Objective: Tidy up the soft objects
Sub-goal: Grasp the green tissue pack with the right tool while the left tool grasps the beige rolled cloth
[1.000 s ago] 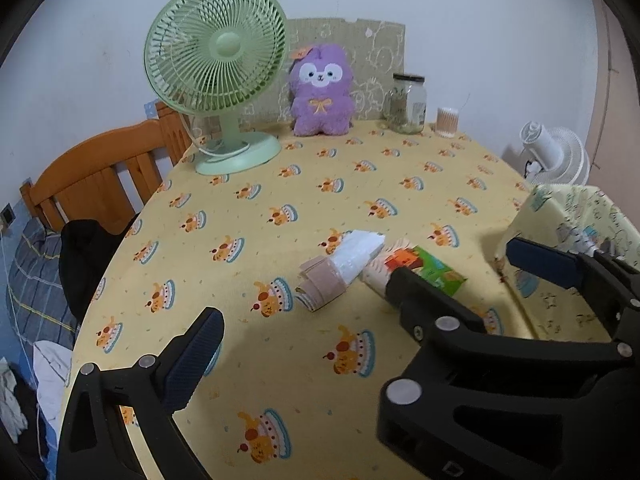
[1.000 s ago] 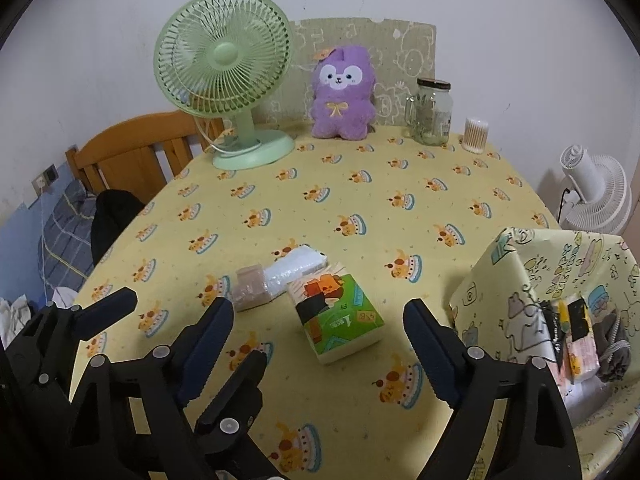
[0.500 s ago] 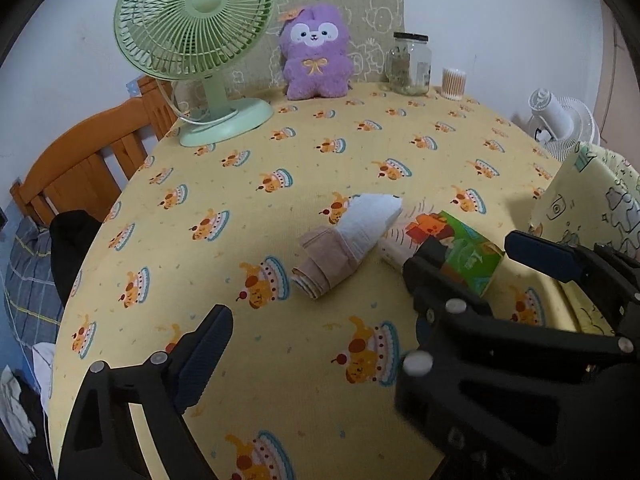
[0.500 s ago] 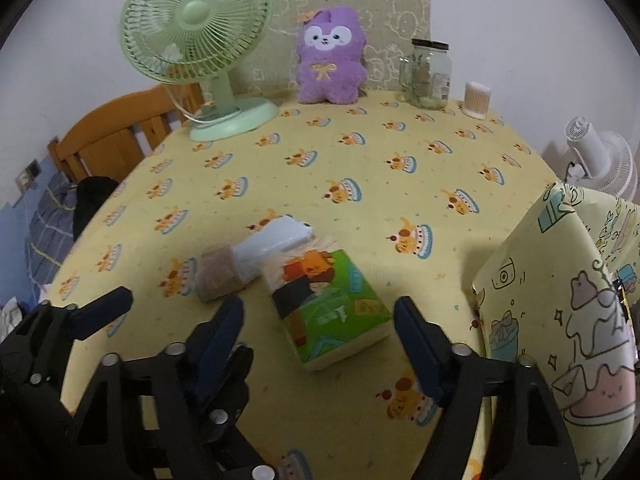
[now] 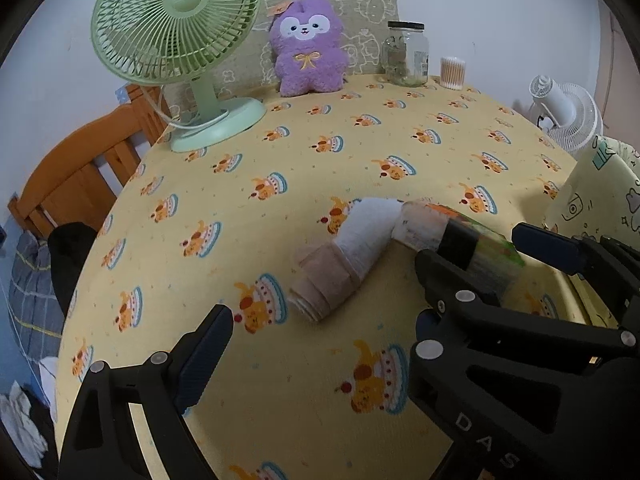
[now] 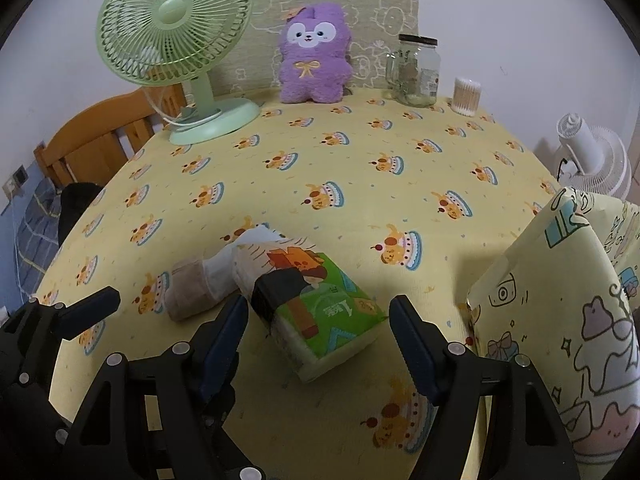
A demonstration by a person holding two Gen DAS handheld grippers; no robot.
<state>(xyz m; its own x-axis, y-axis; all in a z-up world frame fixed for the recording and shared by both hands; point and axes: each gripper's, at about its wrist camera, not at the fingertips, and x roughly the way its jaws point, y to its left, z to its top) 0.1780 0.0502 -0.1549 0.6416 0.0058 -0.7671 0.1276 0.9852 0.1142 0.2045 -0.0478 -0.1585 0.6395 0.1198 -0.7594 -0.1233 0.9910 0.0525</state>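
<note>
Tissue pack part hidden behind right gripper; jar label unreadable.

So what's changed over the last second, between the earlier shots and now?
Both grippers came down closer to the table. The right gripper has just been closing, jaws now straddling the tissue pack, not yet gripping. The left gripper hangs open before the rolled cloth. Pack, cloth, fan and plush toy stayed put.

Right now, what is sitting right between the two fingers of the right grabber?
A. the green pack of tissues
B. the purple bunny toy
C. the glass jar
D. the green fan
A. In the right wrist view the green pack of tissues lies between the open fingers of the right gripper, not yet squeezed, while the toy, jar and fan stand far back on the table.
</note>
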